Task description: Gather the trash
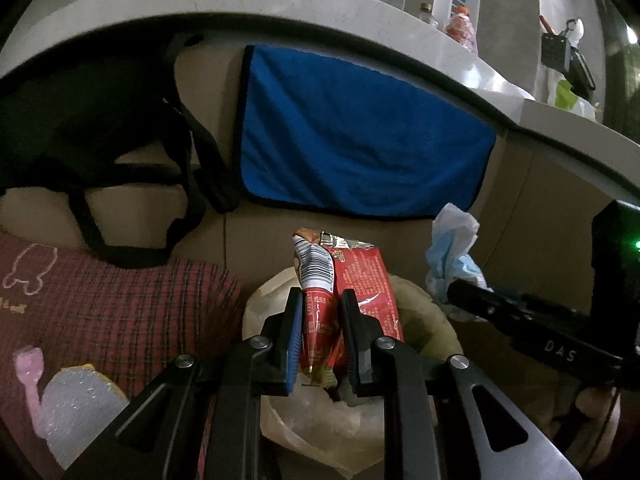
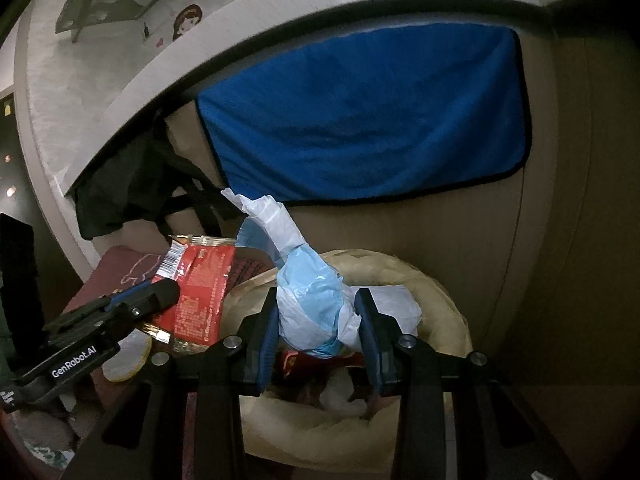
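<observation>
Left wrist view: the left gripper (image 1: 320,312) is clamped on a red wrapper (image 1: 340,280), which stands upright between its pads, barcode end uppermost. Directly beneath lies the open mouth of a pale bag (image 1: 424,300). At right, the right gripper (image 1: 468,294) holds a crumpled blue-and-white plastic wad (image 1: 452,248). A blue cloth (image 1: 360,128) hangs from the counter edge behind; a plaid cushion (image 1: 120,304) lies at left, beside a black strap (image 1: 192,160).

Right wrist view: the right gripper (image 2: 316,320) is clamped on the plastic wad (image 2: 308,296), whose twisted white tail rises to the upper left. The wad hangs over the bag (image 2: 440,304), whose rolled rim encircles red and white scraps already inside. At left, the left gripper (image 2: 160,294) holds the wrapper (image 2: 196,292) just beside the bag rim. The cloth (image 2: 368,120) hangs behind.
</observation>
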